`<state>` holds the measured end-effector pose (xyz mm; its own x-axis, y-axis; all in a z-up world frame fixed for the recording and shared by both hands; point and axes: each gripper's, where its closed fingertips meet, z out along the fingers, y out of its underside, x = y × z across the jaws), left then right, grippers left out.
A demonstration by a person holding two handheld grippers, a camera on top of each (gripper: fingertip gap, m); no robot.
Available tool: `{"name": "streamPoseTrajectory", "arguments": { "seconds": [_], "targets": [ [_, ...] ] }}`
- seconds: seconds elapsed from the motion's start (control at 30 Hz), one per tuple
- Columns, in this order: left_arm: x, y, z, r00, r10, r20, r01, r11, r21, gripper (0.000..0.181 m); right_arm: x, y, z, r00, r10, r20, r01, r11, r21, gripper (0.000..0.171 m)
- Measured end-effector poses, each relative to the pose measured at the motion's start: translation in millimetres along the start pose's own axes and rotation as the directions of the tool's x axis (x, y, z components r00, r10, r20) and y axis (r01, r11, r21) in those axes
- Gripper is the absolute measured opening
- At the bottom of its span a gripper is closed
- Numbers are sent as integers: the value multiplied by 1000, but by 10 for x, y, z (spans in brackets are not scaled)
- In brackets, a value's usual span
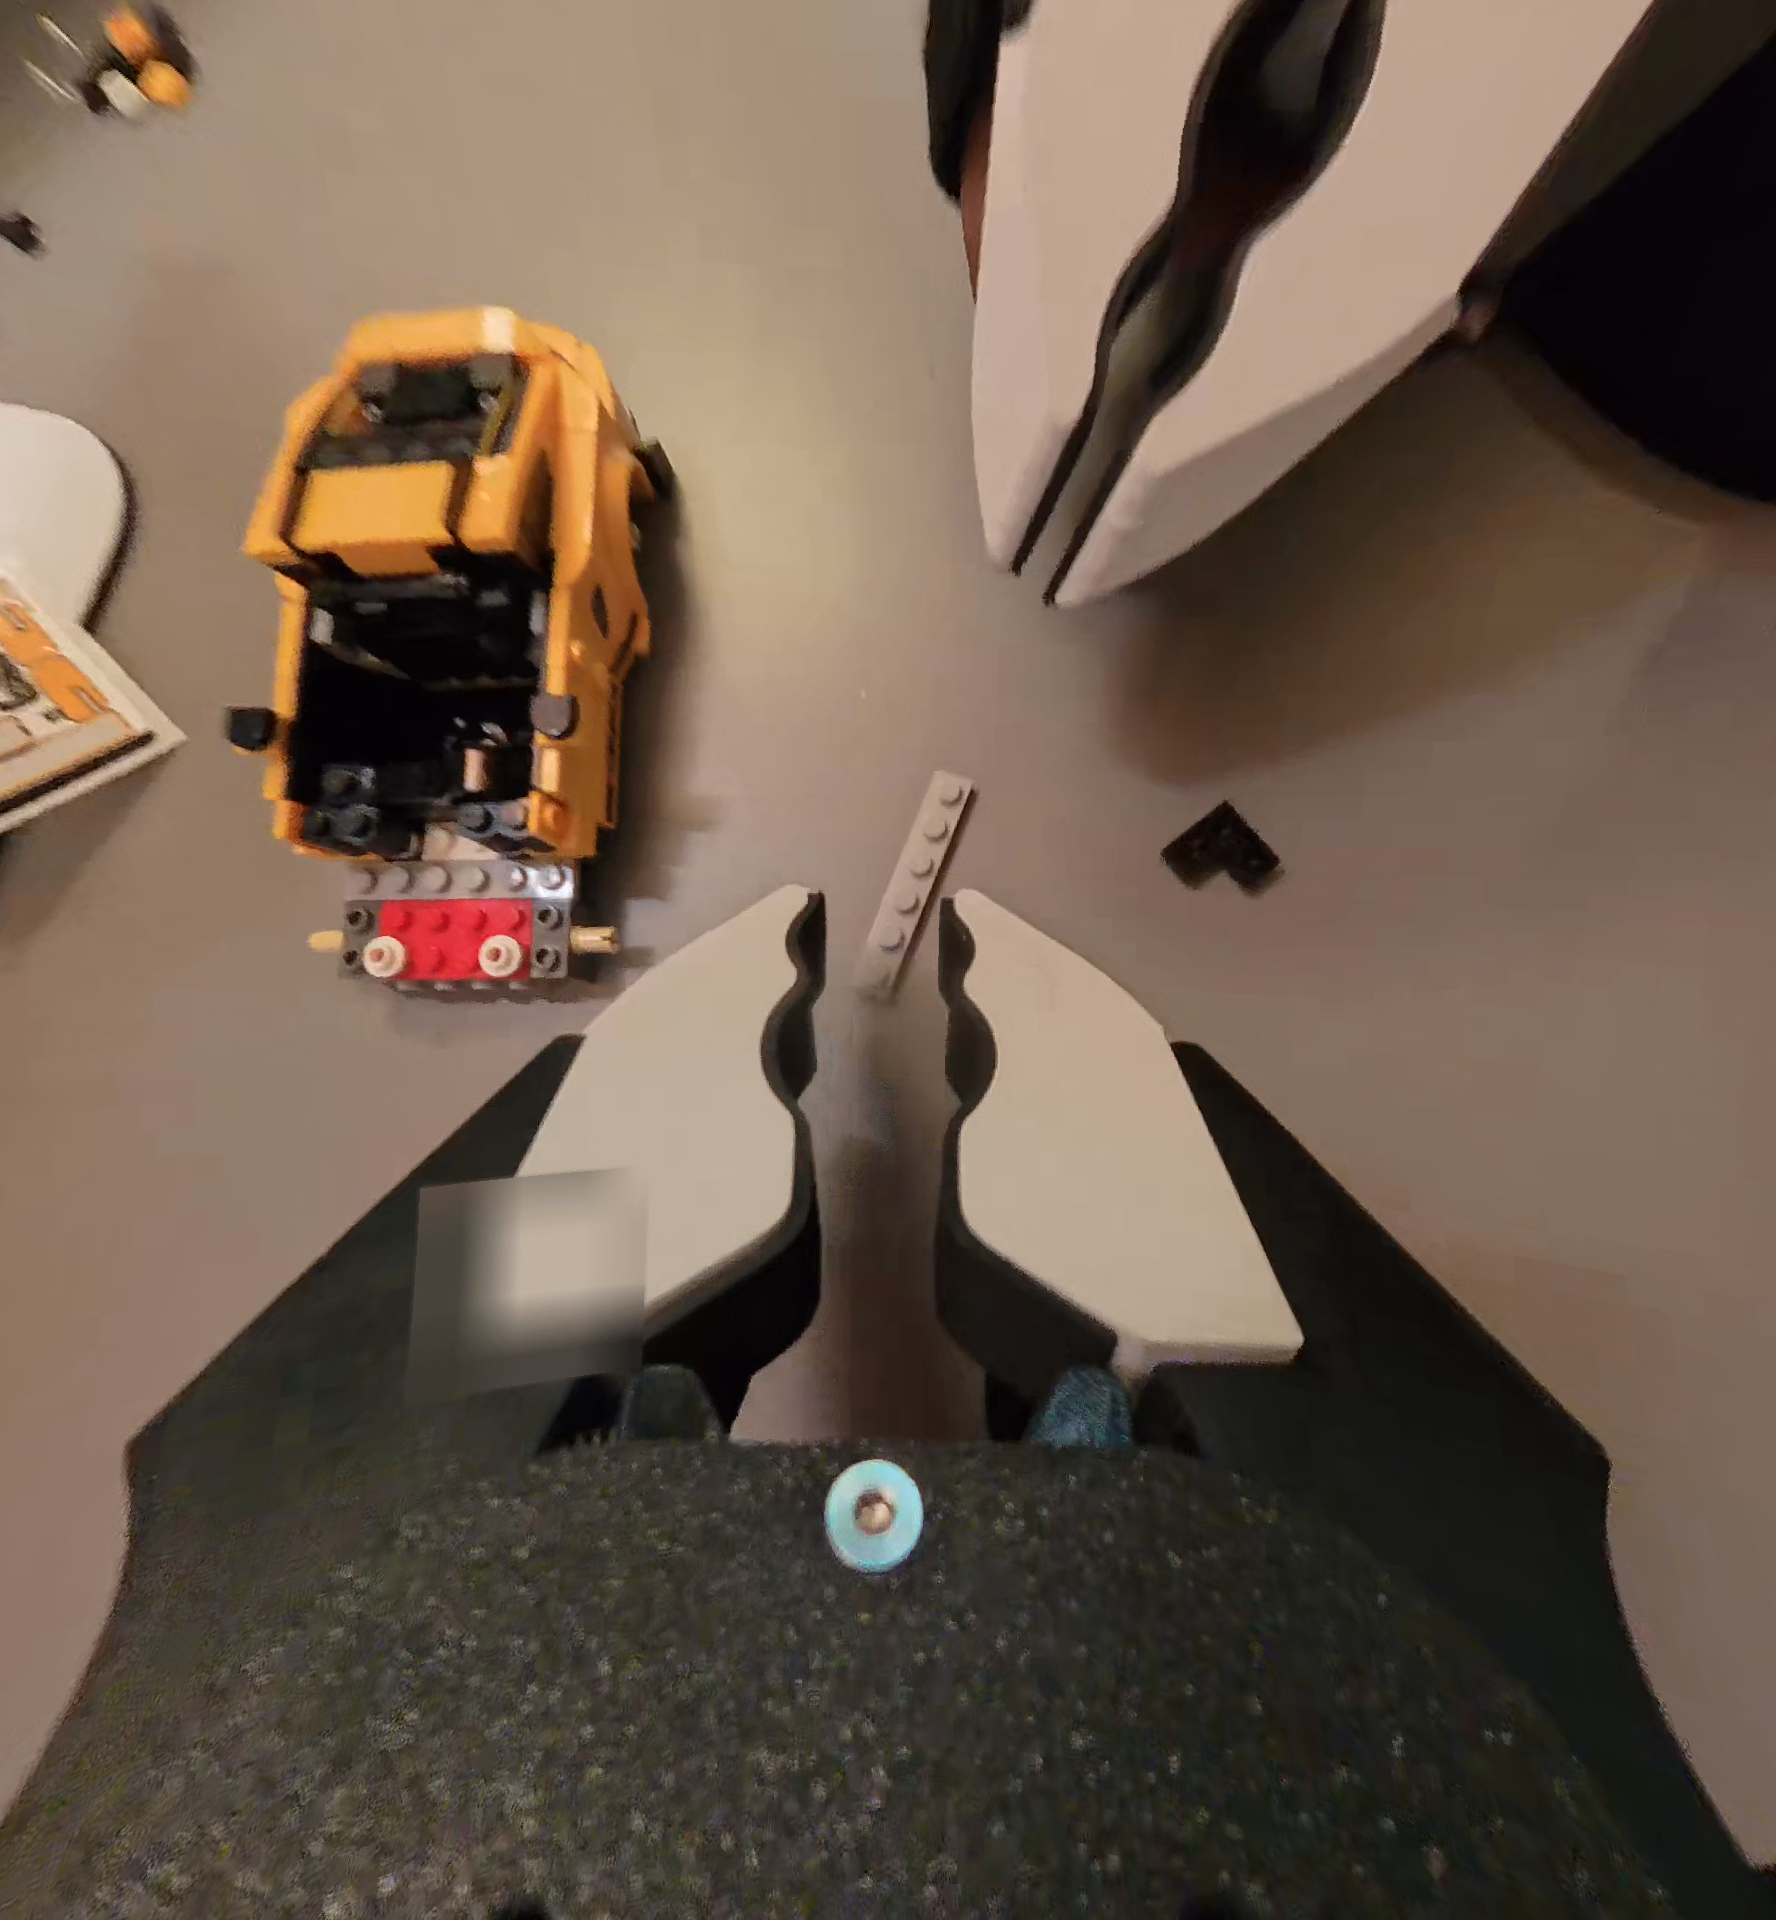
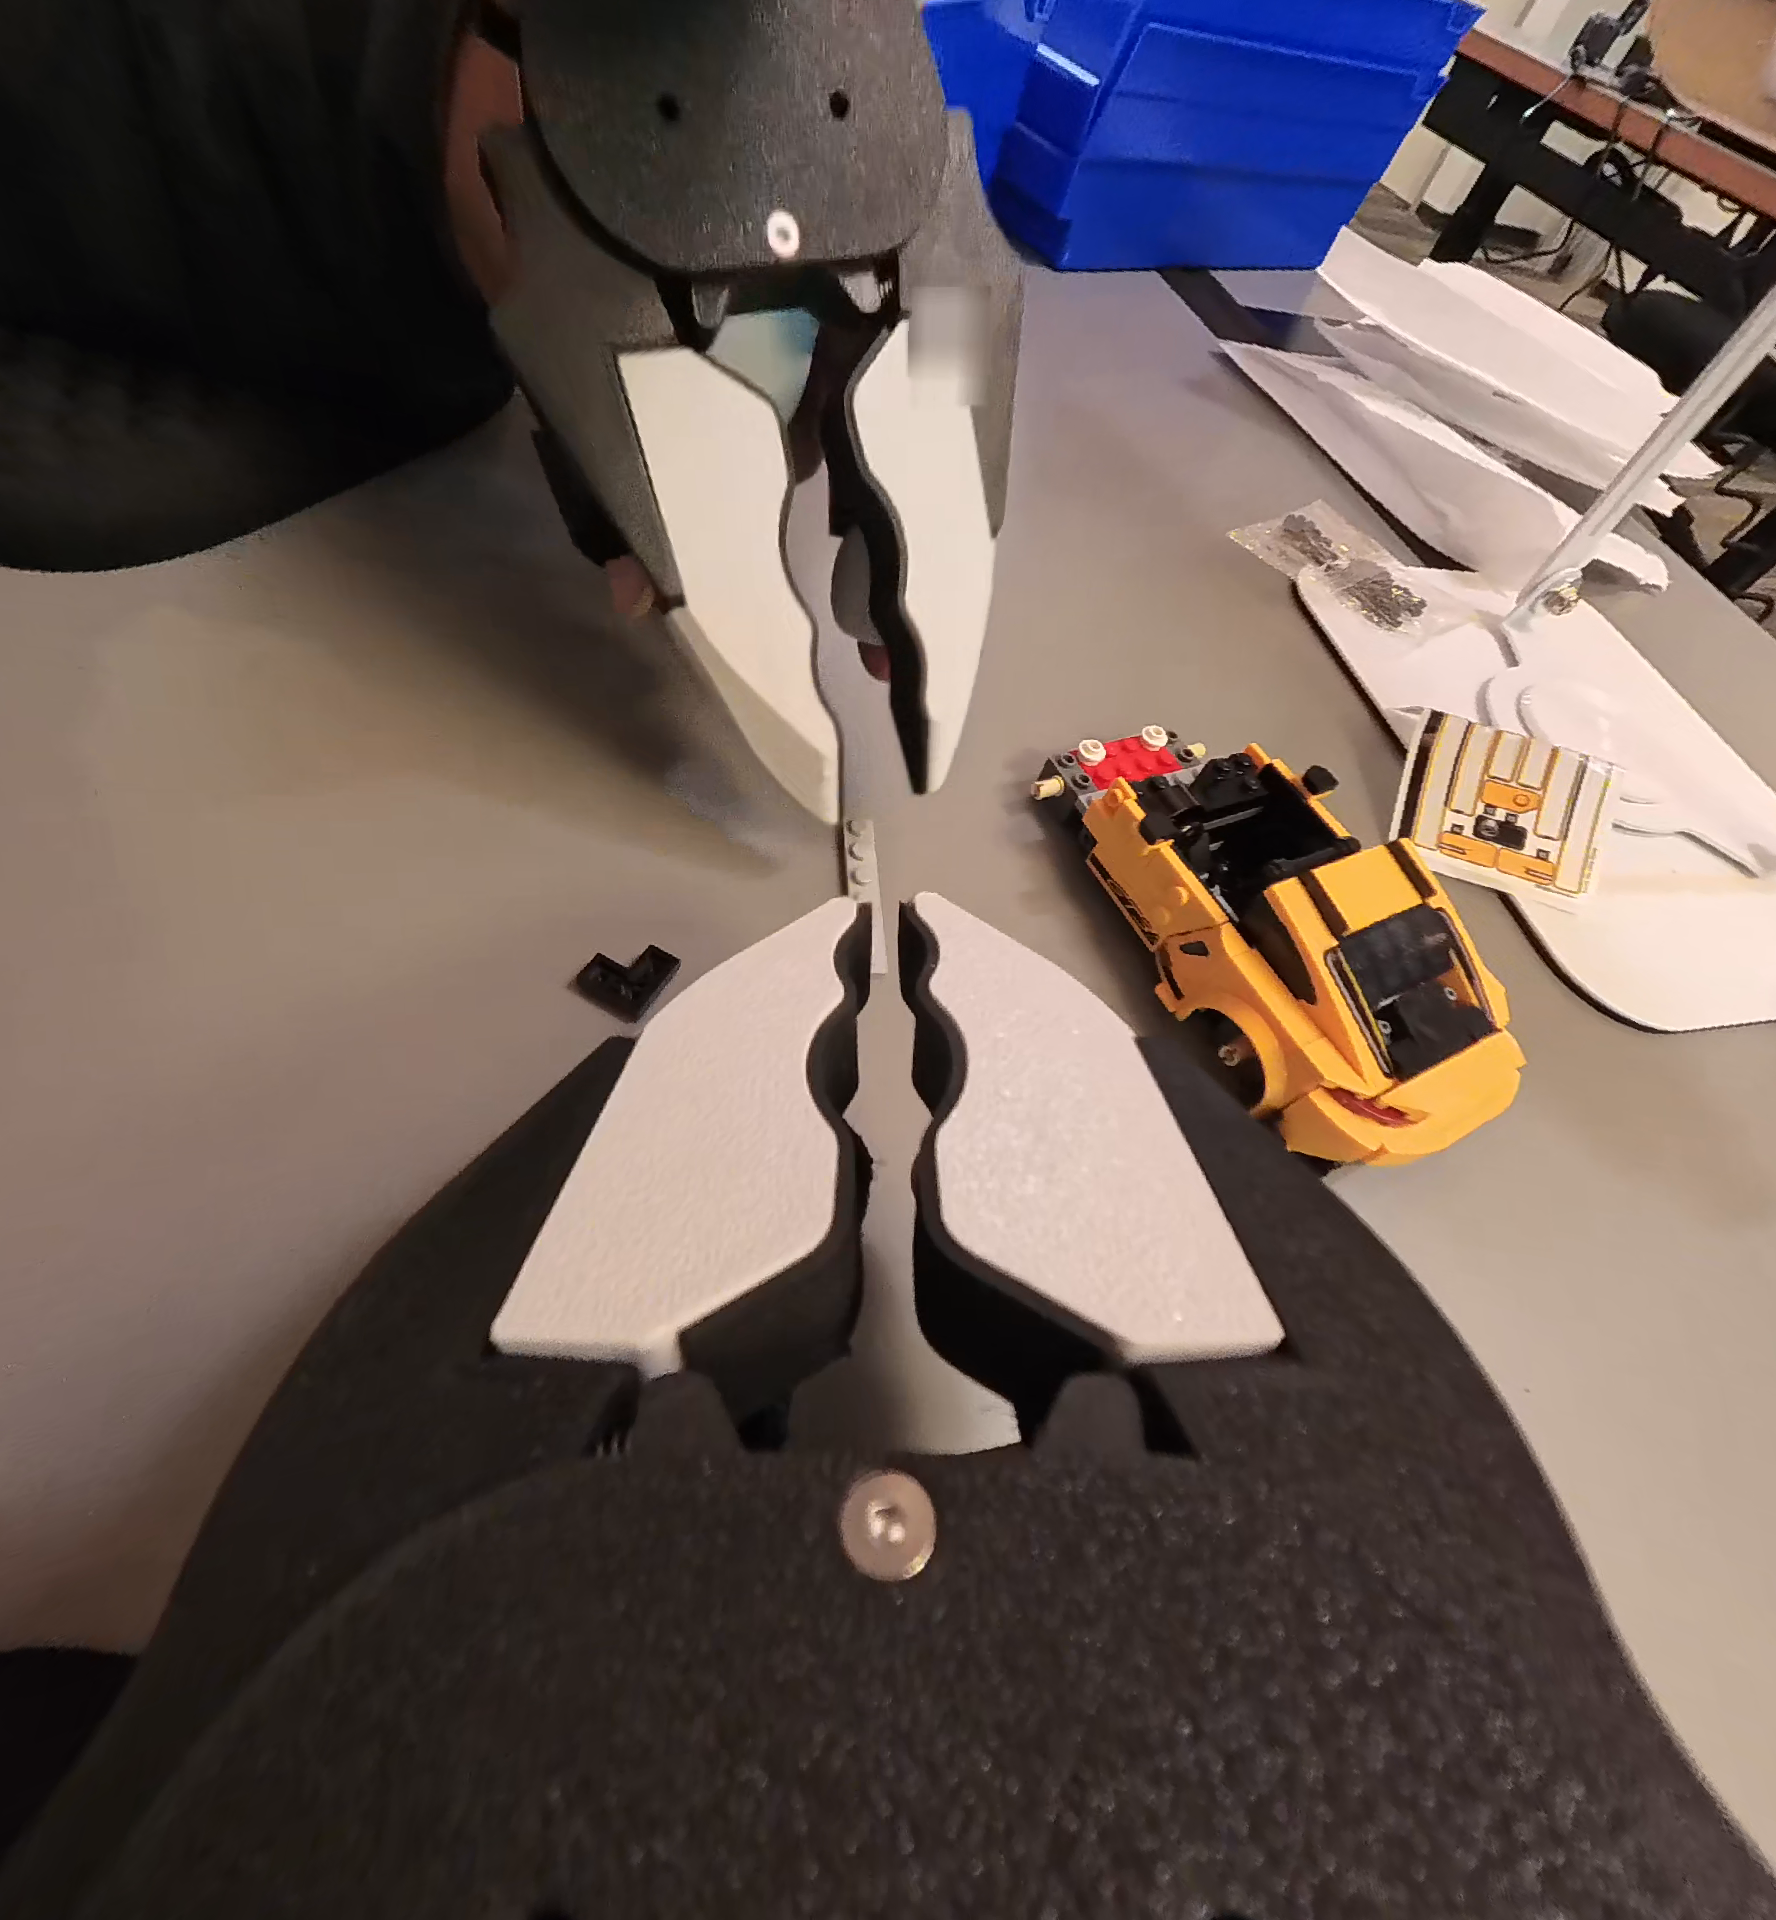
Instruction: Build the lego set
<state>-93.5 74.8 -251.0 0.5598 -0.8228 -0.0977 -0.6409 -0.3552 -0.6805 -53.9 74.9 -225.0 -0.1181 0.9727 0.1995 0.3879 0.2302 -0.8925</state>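
A thin grey Lego plate (image 1: 915,883) lies flat on the grey table, just beyond the tips of my left gripper (image 1: 882,909), which is open and empty, its fingers on either side of the plate's near end. A part-built yellow Lego car (image 1: 448,582) sits to its left, red and grey bricks at its near end. A small black L-shaped piece (image 1: 1222,847) lies to the right. My right gripper (image 2: 882,909) is empty with only a narrow gap; through it I see the grey plate (image 2: 860,857). It faces the left gripper (image 2: 873,800). The car (image 2: 1299,956) and L-piece (image 2: 629,977) flank it.
A sticker sheet (image 2: 1507,821) lies on a white board (image 2: 1694,935) right of the car. Blue bins (image 2: 1196,135), white papers and a bag of small parts (image 2: 1331,561) stand behind. Loose pieces (image 1: 136,62) lie at the far left. The person's dark sleeve fills the far left of the right wrist view. One gripper's finger ends stand about 6 cm off the other's.
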Motion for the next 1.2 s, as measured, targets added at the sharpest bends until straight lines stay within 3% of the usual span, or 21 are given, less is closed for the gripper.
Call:
{"name": "streamPoseTrajectory", "arguments": {
  "seconds": [0.17,0.5,0.9,1.2],
  "targets": [
    [-30,-125,-59,999,4,34,-8,995,101,13,-53,28,11,1000,-11,28,11,999,-30,7],
    [-87,-12,-19,999,-28,16,27,996,90,6,-510,272,79,976,-34,216,102,945,-310,33],
    [87,132,73,997,25,-70,-24,1000,12,9,-613,304,151,987,30,157,41,901,-432,29],
    [204,115,61,991,69,-113,-66,997,34,8,-609,288,223,988,33,151,34,904,-426,15]
  ]
}}
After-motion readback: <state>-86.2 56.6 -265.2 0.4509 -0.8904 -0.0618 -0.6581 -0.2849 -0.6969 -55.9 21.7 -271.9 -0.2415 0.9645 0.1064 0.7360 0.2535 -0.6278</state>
